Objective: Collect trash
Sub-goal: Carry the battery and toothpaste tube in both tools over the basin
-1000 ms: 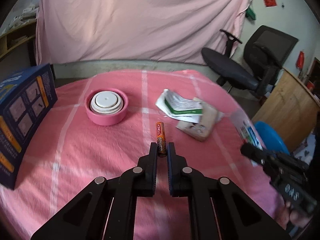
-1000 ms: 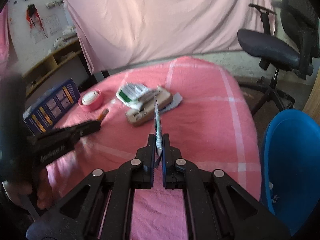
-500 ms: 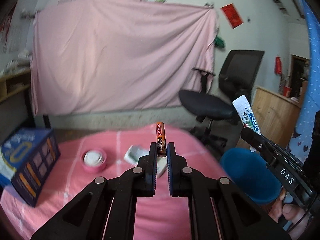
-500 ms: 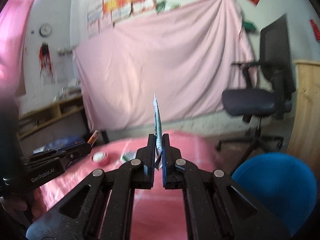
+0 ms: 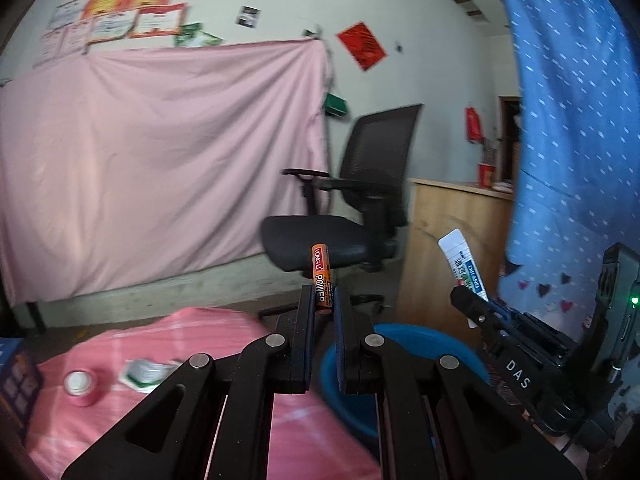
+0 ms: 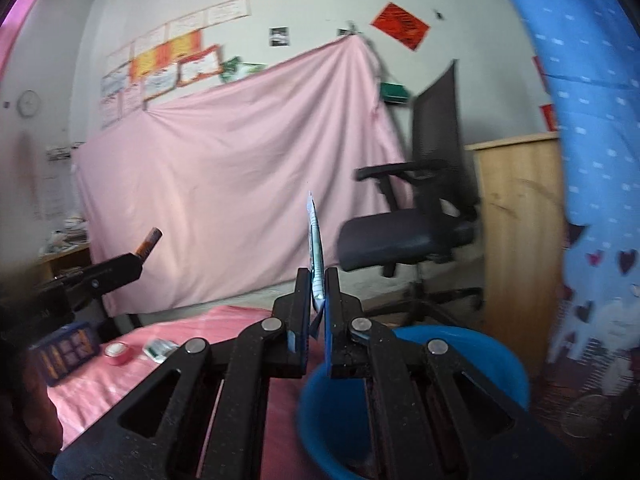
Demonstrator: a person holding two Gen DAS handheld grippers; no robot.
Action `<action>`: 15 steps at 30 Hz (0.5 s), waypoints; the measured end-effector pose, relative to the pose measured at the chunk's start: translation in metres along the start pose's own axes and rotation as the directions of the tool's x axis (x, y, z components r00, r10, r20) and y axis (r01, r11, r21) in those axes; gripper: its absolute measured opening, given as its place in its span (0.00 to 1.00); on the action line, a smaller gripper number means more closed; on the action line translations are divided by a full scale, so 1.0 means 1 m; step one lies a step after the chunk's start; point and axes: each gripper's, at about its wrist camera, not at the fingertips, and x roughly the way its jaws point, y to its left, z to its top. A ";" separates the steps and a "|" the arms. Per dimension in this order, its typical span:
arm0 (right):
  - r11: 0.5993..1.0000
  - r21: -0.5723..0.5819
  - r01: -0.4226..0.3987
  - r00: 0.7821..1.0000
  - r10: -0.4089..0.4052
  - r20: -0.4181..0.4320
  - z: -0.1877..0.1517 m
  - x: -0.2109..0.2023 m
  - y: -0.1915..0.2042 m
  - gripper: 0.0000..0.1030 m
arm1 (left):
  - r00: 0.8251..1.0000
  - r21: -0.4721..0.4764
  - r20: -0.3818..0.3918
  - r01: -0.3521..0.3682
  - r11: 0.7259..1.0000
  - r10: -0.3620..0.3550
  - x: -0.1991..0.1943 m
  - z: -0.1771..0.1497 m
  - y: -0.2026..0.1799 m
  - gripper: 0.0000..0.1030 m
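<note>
Two pieces of trash, lifted from the pink table (image 5: 120,344) a second ago, are being carried toward the blue bin (image 6: 460,344): a battery (image 5: 321,276) is being pinched by the left gripper (image 5: 321,310), a flat wrapper (image 6: 316,256) by the right gripper (image 6: 318,304), so dropping is likely next.

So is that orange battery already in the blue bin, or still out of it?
Out. The battery stands upright, clamped in the left tool, above the blue bin rather than inside it.

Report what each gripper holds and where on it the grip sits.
The left gripper pinches the orange battery by its lower end. The right gripper pinches the flat packet by its bottom edge.
</note>
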 end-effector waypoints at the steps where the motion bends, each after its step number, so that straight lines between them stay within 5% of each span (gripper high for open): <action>1: 1.000 0.008 0.015 1.000 -0.015 -0.007 -0.001 -0.002 -0.008 0.33 | 1.000 0.005 -0.009 0.019 1.000 -0.019 0.008 0.000 -0.008 0.07; 15: 0.973 0.143 0.182 0.961 -0.145 -0.234 -0.017 0.014 -0.086 0.33 | 0.973 -0.007 -0.189 0.137 0.991 -0.136 0.076 -0.026 -0.058 0.07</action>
